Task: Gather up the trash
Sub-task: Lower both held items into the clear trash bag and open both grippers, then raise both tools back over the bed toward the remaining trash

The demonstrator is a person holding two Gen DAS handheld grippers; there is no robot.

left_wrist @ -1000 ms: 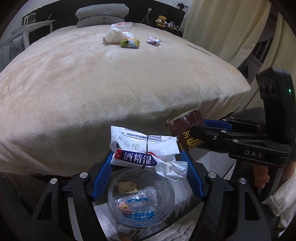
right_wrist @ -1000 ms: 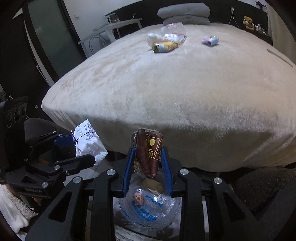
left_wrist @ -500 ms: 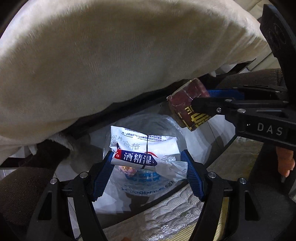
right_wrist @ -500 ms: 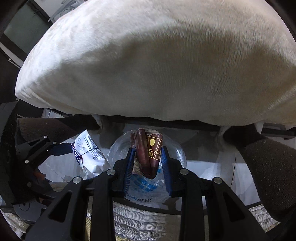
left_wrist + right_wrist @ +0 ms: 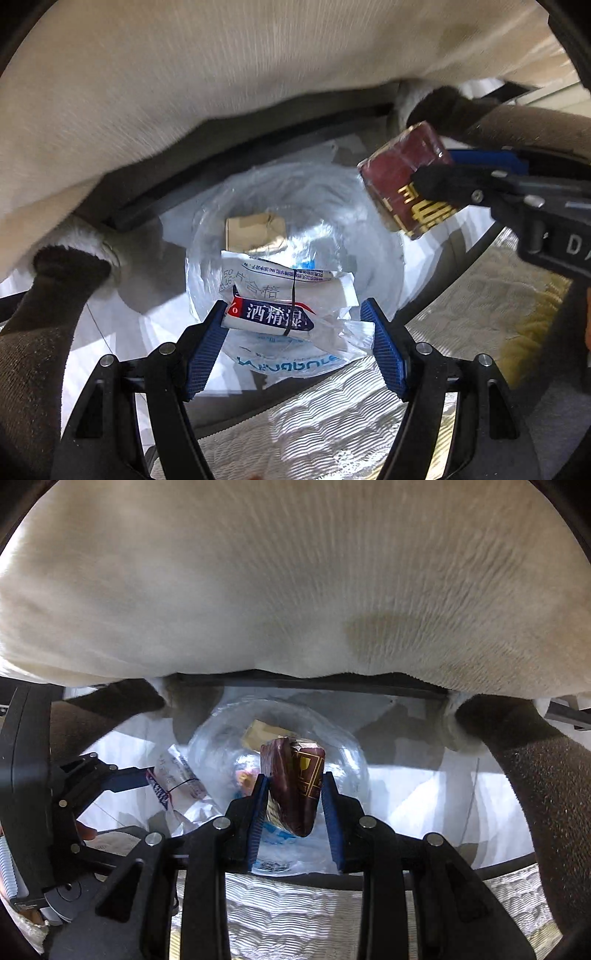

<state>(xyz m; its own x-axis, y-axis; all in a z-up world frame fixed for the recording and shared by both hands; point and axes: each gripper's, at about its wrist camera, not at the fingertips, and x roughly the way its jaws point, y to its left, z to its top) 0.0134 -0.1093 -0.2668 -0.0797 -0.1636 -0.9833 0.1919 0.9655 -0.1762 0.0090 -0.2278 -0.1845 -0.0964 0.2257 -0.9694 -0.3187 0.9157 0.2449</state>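
My left gripper (image 5: 295, 317) is shut on a white wet-wipe packet (image 5: 280, 299) with a blue and red label, held over a bin lined with a clear plastic bag (image 5: 343, 206). My right gripper (image 5: 293, 794) is shut on a dark red wrapper (image 5: 295, 779) with gold print, held over the same bin (image 5: 343, 753). The right gripper and its wrapper (image 5: 406, 184) also show at the right of the left wrist view. The left gripper and its packet (image 5: 173, 779) show at the left of the right wrist view. A brown cardboard scrap (image 5: 255, 232) and a small pink wrapper (image 5: 245, 775) lie in the bin.
The beige blanket of the bed (image 5: 221, 74) overhangs just behind the bin. Dark brown slippers with white trim (image 5: 55, 288) (image 5: 535, 746) sit on the floor on both sides. A pale quilted mat (image 5: 332, 413) lies under the grippers.
Both grippers have tilted down from the bed top to the bin and moved closer above its opening. Both still hold their trash.
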